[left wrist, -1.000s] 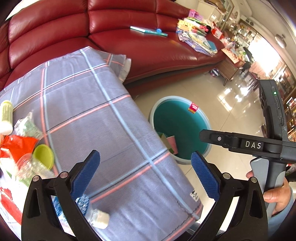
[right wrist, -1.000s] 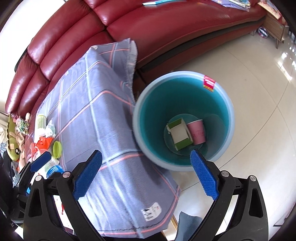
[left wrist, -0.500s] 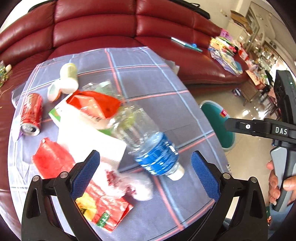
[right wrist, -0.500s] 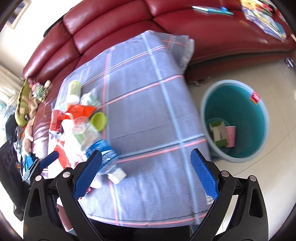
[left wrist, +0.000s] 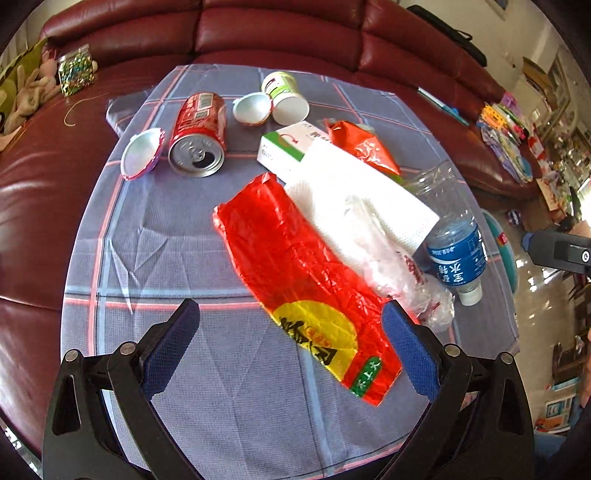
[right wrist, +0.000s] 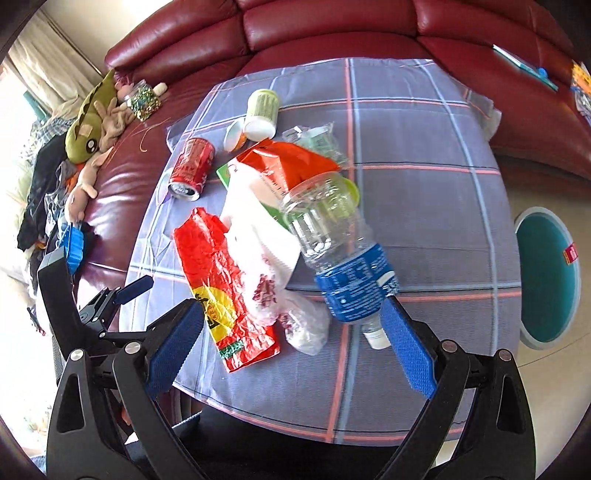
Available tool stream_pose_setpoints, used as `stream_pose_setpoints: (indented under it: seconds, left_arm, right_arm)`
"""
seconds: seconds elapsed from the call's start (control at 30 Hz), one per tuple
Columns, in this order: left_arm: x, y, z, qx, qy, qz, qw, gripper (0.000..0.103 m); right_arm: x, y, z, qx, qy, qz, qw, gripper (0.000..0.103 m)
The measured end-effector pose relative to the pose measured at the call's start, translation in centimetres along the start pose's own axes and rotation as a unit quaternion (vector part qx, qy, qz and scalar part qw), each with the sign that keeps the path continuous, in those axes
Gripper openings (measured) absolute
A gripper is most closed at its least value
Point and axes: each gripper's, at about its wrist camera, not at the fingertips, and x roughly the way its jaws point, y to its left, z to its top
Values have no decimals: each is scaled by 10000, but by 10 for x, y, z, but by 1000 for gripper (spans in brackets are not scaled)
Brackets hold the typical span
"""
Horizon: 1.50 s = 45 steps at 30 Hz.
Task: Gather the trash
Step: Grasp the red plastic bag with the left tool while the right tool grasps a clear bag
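Observation:
Trash lies on a checked grey tablecloth [left wrist: 177,236]: a red wrapper with a yellow disc [left wrist: 306,280], a white napkin [left wrist: 354,199], a clear plastic bag [left wrist: 402,273], a clear bottle with a blue label [left wrist: 456,254], a red can [left wrist: 197,134], a green-white box [left wrist: 284,146] and a white-green cup [left wrist: 284,98]. My left gripper [left wrist: 291,345] is open and empty above the red wrapper's near end. My right gripper [right wrist: 291,341] is open and empty above the table's near edge, with the bottle [right wrist: 340,251] and red wrapper [right wrist: 221,280] ahead. The teal bin [right wrist: 546,277] stands on the floor, right.
A dark red leather sofa [left wrist: 277,33] wraps round behind and left of the table. Plush toys [right wrist: 92,122] and a jar of beads [left wrist: 75,70] lie on it. Books and papers [left wrist: 506,133] are on the sofa at right. Two plastic lids [left wrist: 142,153] lie by the can.
Both grippers have swung left from the bin to over the table. The trash pile now fills both views; the bin has slid to the right edge. Both stay open.

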Motion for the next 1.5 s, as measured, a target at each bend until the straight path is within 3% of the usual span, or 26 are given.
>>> stream_pose_setpoints:
  seconds: [0.1,0.17,0.27,0.63,0.9,0.93,0.97,1.0,1.2,1.4,1.5]
  left_arm:
    - [2,10,-8,-78,43,-35,10000,99]
    - [4,17,-11,-111,67,-40,9999,99]
    - [6,26,-16,-185,118,-85,9997,99]
    - [21,37,-19,-213,315,-133,9992,99]
    - [26,42,-23,-268,380,-105,9989,99]
    - [25,42,-23,-268,374,-104,9989,99]
    - [25,42,-23,-269,369,-101,9989,99]
    - [25,42,-23,-267,366,-98,9989,99]
    - [27,40,-20,-248,394,-93,9989,99]
    - [34,26,-13,-258,334,-431,9982,98]
    - [39,15,-9,-154,278,-400,9987,94]
  right_arm:
    - [14,15,-3,-103,122,17,9999,90]
    - [25,21,-3,-118,214,-7,9997,76]
    - [43,28,-4,-90,440,46,9990,63]
    - [90,41,-4,-245,658,-228,9973,60]
    - [106,42,-8,-416,692,-331,9962,49]
    - [106,42,-8,-427,679,-347,9962,44]
    - [106,42,-8,-433,651,-362,9963,26]
    - [107,40,-8,-430,638,-385,9963,24]
    - [89,33,-8,-191,549,65,9983,22]
    - [56,31,0,-29,281,476,9985,22]
    - [39,27,3,17,129,567,9983,22]
